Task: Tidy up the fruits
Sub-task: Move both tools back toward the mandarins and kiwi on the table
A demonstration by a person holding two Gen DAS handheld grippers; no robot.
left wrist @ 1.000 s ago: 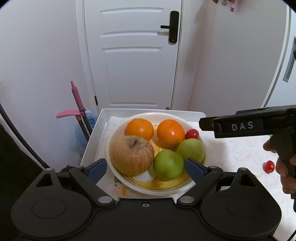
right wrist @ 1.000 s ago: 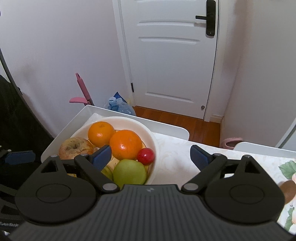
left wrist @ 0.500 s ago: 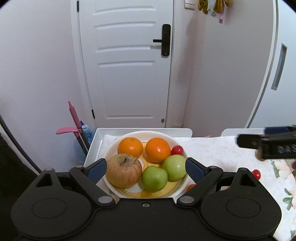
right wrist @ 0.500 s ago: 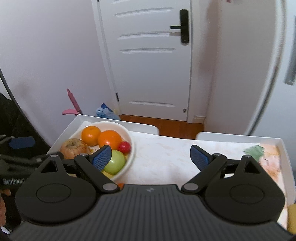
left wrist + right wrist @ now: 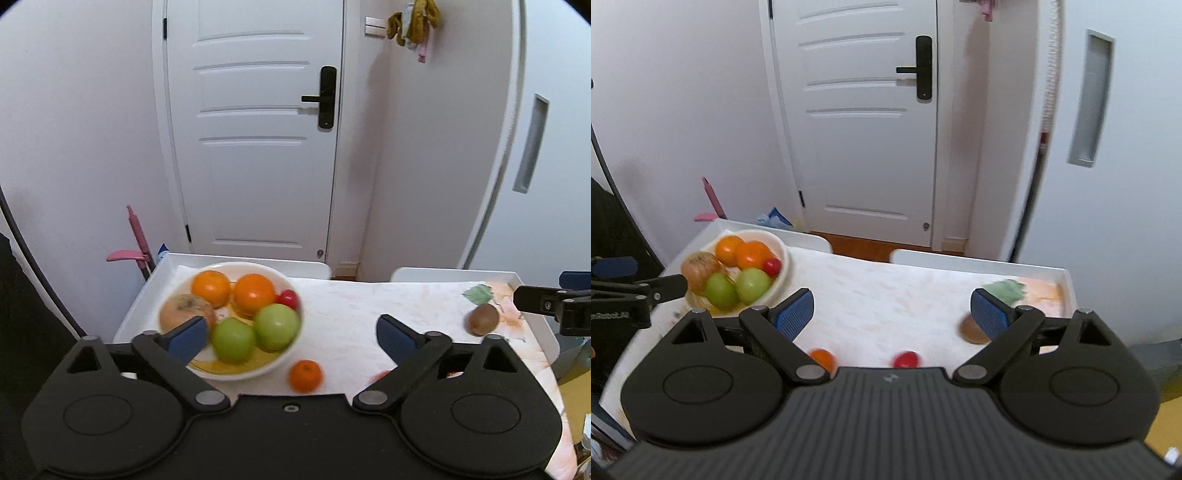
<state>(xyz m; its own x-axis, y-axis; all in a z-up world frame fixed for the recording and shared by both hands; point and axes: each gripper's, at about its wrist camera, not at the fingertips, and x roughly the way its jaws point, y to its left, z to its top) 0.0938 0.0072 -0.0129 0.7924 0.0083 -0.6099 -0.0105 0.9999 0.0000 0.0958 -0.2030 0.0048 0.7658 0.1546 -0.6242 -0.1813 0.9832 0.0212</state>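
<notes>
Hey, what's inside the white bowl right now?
In the white bowl: two oranges, two green apples, a brown fruit, one small red fruit. Anything beneath them is covered.

We could read no text for certain. The left gripper [image 5: 635, 291], seen from the right wrist view, bore a line of pale lettering on its black side, but it was too blurred to make out.

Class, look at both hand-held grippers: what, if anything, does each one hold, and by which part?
Nothing is held. The left hand-held gripper has its jaws opening with nothing between them, and the right hand-held gripper is open and empty.
</notes>
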